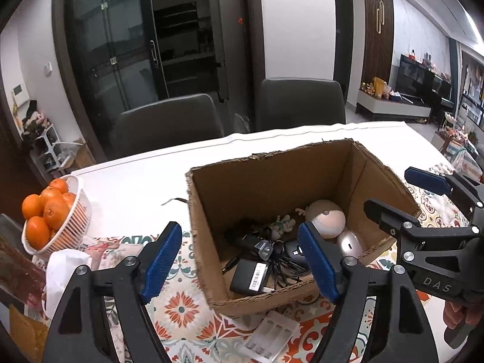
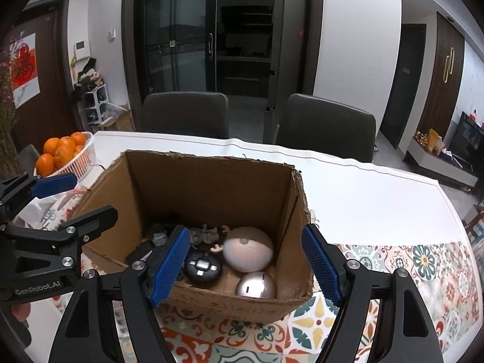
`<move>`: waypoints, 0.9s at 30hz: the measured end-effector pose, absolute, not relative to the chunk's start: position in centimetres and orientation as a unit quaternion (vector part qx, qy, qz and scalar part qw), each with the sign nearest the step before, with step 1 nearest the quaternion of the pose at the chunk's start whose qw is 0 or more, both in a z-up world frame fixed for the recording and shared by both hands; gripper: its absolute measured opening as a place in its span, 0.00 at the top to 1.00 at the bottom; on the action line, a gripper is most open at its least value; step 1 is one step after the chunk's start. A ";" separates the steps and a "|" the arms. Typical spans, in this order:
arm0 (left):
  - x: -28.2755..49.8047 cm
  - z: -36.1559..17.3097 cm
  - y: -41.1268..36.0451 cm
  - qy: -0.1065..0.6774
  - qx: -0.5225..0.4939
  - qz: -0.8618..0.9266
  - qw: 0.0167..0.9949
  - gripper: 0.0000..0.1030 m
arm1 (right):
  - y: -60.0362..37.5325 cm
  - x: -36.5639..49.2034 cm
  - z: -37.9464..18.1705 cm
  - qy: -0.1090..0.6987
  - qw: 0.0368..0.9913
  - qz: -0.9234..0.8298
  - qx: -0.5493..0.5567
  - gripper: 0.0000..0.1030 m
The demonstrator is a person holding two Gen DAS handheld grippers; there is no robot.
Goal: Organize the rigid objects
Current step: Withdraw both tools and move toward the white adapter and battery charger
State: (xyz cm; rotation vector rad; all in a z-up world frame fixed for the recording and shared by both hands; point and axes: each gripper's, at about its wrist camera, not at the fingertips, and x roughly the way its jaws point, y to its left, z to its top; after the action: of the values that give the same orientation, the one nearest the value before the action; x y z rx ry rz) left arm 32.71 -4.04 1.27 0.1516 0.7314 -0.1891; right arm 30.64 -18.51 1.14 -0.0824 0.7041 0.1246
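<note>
An open cardboard box (image 1: 272, 169) (image 2: 211, 181) stands on the patterned tablecloth. Inside lie a round beige doll head (image 1: 325, 217) (image 2: 248, 252), a silver mouse (image 1: 349, 243) (image 2: 255, 286), a black adapter with a barcode label (image 1: 249, 275), a tangle of black cable, a small flashlight (image 1: 261, 249) and a round black gadget (image 2: 202, 267). My left gripper (image 1: 245, 263) is open and empty above the box's near left corner. My right gripper (image 2: 248, 267) is open and empty above the box's near wall; it also shows in the left wrist view (image 1: 396, 193).
A clear plastic battery case (image 1: 269, 337) lies on the cloth in front of the box. A white basket of oranges (image 1: 51, 214) (image 2: 65, 154) stands at the table's left. Crumpled white paper (image 1: 65, 266) lies near it. Two dark chairs (image 2: 184, 115) stand behind the table.
</note>
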 end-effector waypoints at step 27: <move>23.2 2.0 1.5 0.338 0.045 -0.023 0.940 0.23 | -13.8 23.0 2.3 0.288 0.948 0.128 -0.034 0.21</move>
State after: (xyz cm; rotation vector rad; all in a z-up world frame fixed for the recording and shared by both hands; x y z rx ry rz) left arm 23.16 1.45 1.97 0.0927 0.6904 -0.0478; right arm 23.00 -13.78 2.35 -0.0699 0.5859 0.2599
